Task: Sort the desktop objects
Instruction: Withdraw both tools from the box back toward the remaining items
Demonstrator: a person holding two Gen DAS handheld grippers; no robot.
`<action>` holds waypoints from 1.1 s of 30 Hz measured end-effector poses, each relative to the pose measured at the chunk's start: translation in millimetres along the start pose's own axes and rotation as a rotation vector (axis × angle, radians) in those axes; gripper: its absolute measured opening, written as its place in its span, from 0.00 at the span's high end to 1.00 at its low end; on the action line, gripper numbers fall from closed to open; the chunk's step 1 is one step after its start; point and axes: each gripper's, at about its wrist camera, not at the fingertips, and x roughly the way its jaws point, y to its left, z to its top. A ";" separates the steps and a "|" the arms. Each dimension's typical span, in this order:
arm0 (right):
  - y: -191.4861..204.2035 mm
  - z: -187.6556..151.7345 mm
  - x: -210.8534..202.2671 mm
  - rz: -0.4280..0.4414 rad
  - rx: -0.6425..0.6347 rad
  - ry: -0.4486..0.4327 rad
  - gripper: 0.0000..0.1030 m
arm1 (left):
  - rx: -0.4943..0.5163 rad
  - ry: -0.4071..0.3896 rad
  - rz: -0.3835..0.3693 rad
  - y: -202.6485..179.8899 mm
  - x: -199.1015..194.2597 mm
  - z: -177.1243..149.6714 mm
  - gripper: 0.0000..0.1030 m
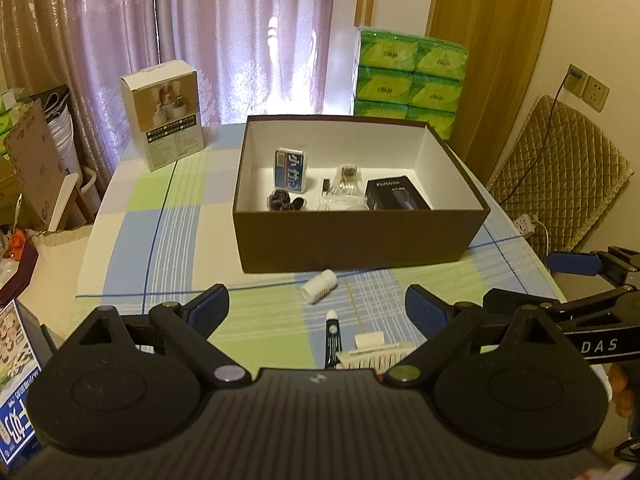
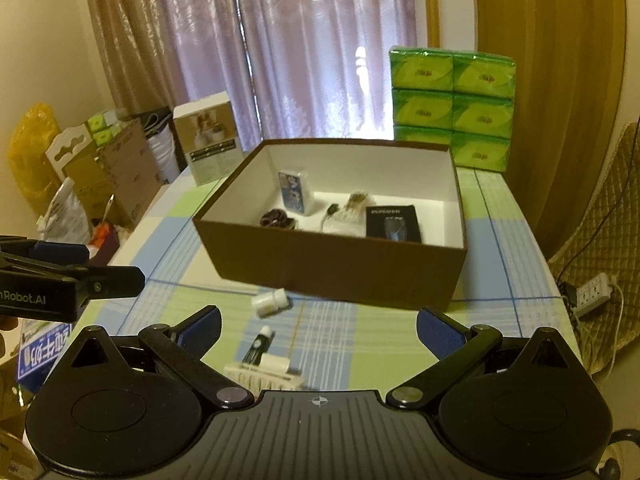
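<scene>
A brown open box [image 1: 352, 240] [image 2: 340, 268] stands mid-table, holding a blue card pack [image 1: 290, 170], a black carton [image 1: 396, 196], a dark hair tie [image 1: 282, 201] and a clear packet [image 1: 346, 184]. In front of it on the checked cloth lie a small white bottle [image 1: 319, 286] [image 2: 271, 301], a green-and-white tube [image 1: 332, 336] [image 2: 258, 346] and a white comb-like piece [image 1: 374, 354] [image 2: 264, 374]. My left gripper [image 1: 318, 312] hangs open above these three. My right gripper [image 2: 318, 332] is open too, to their right, holding nothing.
A white product carton [image 1: 164, 114] stands at the table's back left. Green tissue packs [image 1: 412, 80] are stacked behind the box. A blue-printed box [image 1: 16, 400] sits at the near left edge. A quilted chair [image 1: 560, 168] and power strip [image 2: 592, 294] are on the right.
</scene>
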 end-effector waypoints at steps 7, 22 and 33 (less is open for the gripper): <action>5.5 -15.6 -1.4 0.012 -0.001 0.033 0.02 | -0.002 0.022 0.019 -0.4 -4.1 -15.3 0.10; 15.3 -42.9 11.3 0.030 0.004 0.116 0.02 | -0.013 0.102 0.037 7.8 6.3 -45.0 0.10; 18.3 -57.6 27.1 0.033 0.023 0.183 0.02 | -0.019 0.152 0.046 15.5 18.5 -57.9 0.10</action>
